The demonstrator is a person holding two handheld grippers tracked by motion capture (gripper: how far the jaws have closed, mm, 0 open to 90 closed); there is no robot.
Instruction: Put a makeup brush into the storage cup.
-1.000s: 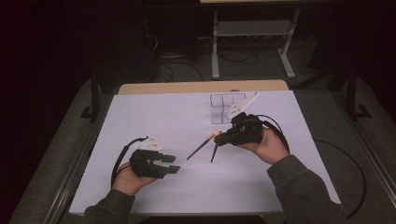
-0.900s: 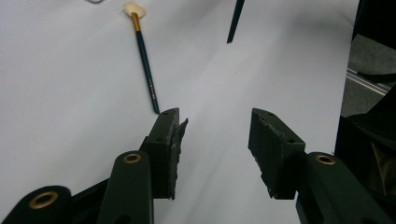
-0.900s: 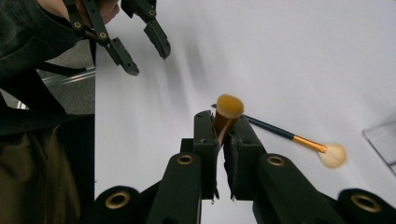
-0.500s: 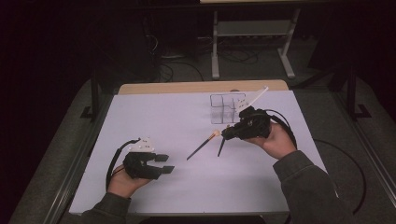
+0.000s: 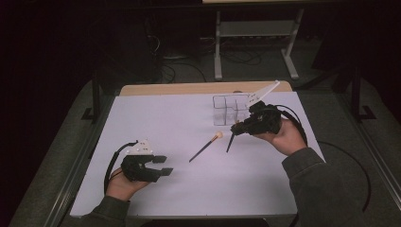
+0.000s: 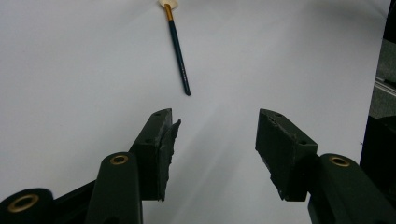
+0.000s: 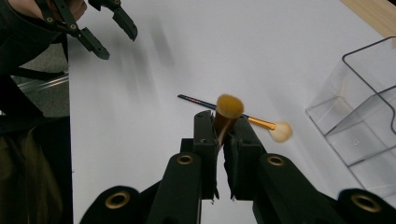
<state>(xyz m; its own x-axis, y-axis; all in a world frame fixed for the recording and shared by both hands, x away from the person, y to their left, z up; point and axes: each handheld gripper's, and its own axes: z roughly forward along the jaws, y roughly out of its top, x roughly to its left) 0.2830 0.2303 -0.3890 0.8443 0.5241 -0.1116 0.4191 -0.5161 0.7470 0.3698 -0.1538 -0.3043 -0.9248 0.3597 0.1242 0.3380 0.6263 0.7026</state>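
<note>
The right gripper (image 7: 223, 135) is clamped on a brush (image 7: 227, 112), lifted beside the clear organizer (image 5: 231, 108) at the back right. The left gripper (image 6: 215, 140) has just been opening, nothing between its jaws. The second brush (image 6: 178, 51) lies flat mid-table, pointing lengthwise away from those jaws, straight ahead.

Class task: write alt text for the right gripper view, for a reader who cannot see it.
The right tongs are shut on a makeup brush with orange bristles, above a white table. A second brush lies beyond it, a clear plastic organizer stands at right, and the left tongs show top left.
</note>
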